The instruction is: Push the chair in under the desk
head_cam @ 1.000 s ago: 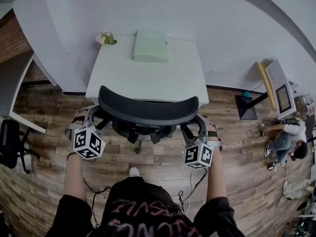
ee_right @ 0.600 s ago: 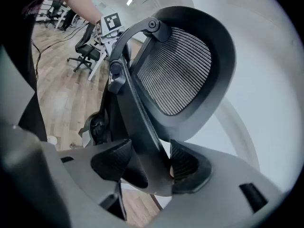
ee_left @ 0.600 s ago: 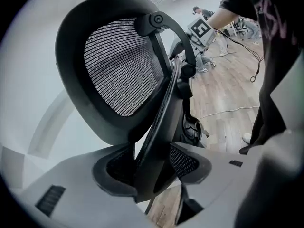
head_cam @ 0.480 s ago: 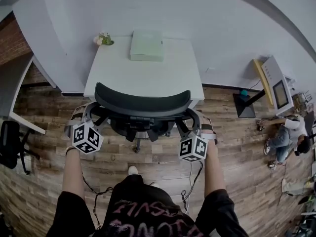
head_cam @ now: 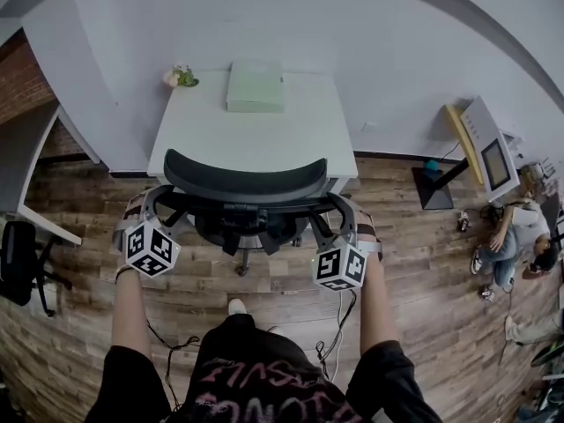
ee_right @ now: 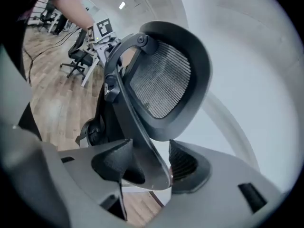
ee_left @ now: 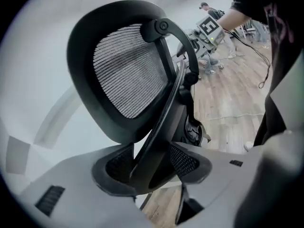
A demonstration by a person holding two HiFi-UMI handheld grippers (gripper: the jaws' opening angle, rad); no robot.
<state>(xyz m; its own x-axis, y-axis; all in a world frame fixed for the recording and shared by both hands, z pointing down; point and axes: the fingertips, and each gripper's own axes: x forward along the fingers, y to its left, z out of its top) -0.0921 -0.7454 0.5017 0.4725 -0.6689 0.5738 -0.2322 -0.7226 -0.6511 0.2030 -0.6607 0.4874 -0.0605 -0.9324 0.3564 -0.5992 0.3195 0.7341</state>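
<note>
The chair [head_cam: 247, 183] stands with its backrest at the worktop's [head_cam: 256, 135] front edge. The left gripper [head_cam: 155, 205] and right gripper [head_cam: 342, 217] each have jaws clamped on a strut of the chair's back frame. Pushing harder on one side could swivel the chair and jam it against the edge.

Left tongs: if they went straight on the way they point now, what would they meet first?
The left tongs are closed on the chair frame, so that comes first and would be pushed along. Beyond it lies the white desk; how far off is hard to judge.
</note>
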